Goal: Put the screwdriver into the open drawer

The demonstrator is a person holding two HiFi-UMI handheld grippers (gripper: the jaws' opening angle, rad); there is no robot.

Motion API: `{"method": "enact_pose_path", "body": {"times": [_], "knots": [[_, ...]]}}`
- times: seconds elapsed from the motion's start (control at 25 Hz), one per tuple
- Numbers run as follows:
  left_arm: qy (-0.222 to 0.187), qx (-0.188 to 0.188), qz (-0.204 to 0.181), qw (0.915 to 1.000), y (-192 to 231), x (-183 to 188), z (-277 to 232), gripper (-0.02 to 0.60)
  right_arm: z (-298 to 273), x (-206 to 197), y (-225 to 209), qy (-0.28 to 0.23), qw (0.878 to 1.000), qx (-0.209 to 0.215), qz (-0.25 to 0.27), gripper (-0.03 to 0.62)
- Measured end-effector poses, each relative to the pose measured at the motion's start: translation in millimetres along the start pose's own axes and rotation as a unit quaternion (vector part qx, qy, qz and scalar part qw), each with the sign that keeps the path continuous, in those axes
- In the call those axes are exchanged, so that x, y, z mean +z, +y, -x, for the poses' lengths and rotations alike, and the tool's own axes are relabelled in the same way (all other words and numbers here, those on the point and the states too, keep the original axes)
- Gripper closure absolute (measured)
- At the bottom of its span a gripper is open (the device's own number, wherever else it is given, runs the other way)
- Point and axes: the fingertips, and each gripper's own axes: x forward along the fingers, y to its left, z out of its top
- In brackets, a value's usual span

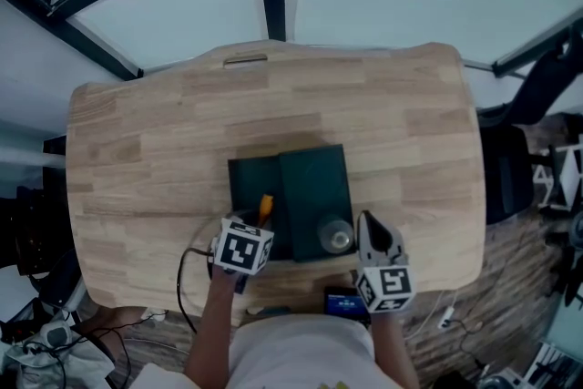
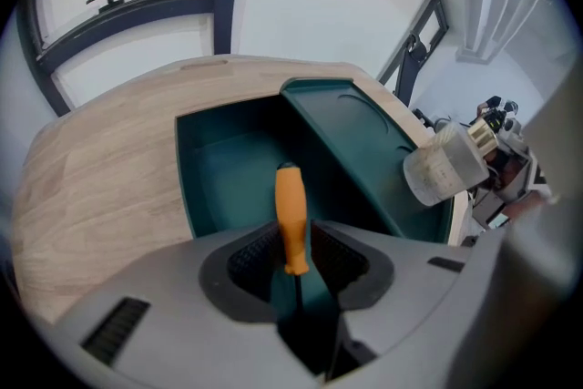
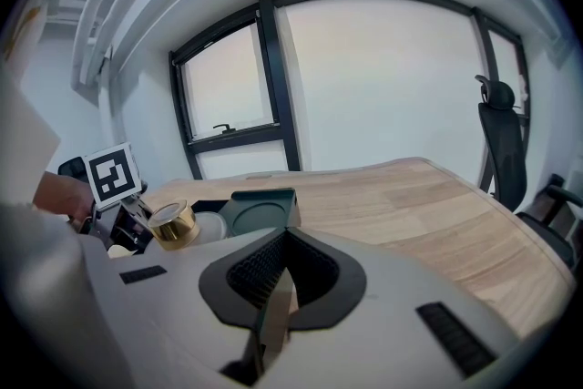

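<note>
The open drawer [image 2: 228,173] is a dark green tray in the middle of the frame in the left gripper view. Its floor is bare as far as the view shows. In the head view the drawer [image 1: 250,182] forms the left half of a green unit standing at the centre of the wooden table [image 1: 137,159].

The screwdriver [image 2: 291,216] is in the left gripper [image 2: 293,255], whose jaws are clamped on the lower end of the orange handle. The dark shaft runs down between the jaws, and the handle points up the frame over the drawer's near edge. From the head view the orange handle [image 1: 265,207] shows just above the left gripper [image 1: 255,232], over the drawer's near side. Whether any part of it touches the drawer I cannot tell.

To the right of the drawer lies the unit's flat green top [image 1: 314,191], with a shallow round recess visible in the right gripper view [image 3: 260,212]. A small clear jar [image 1: 335,237] stands on the near right corner of that top. Its gold lid [image 3: 171,221] shows at the left of the right gripper view, and what the jar holds cannot be made out.

The right gripper [image 3: 276,291] has its jaws closed together with nothing between them. In the head view it [image 1: 372,237] sits at lower right, just beside the jar and the unit's near right corner.
</note>
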Motion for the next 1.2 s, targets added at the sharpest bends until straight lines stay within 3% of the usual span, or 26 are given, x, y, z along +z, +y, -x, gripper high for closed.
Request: {"method": "enact_pose_path", "body": {"times": [0.56, 1.2], "knots": [[0.028, 0.006, -0.002, 0.9996, -1.3, 0.7, -2.1, 0.472, 3.3, -2.9, -6.0, 0.001, 1.0, -0.003, -0.007, 0.597], [0.006, -0.005, 0.013, 0.9999, -4.5, 4.2, -3.6, 0.472, 3.8, -2.6, -6.6, 0.0, 1.0, 0.001, -0.009, 0.597]]}}
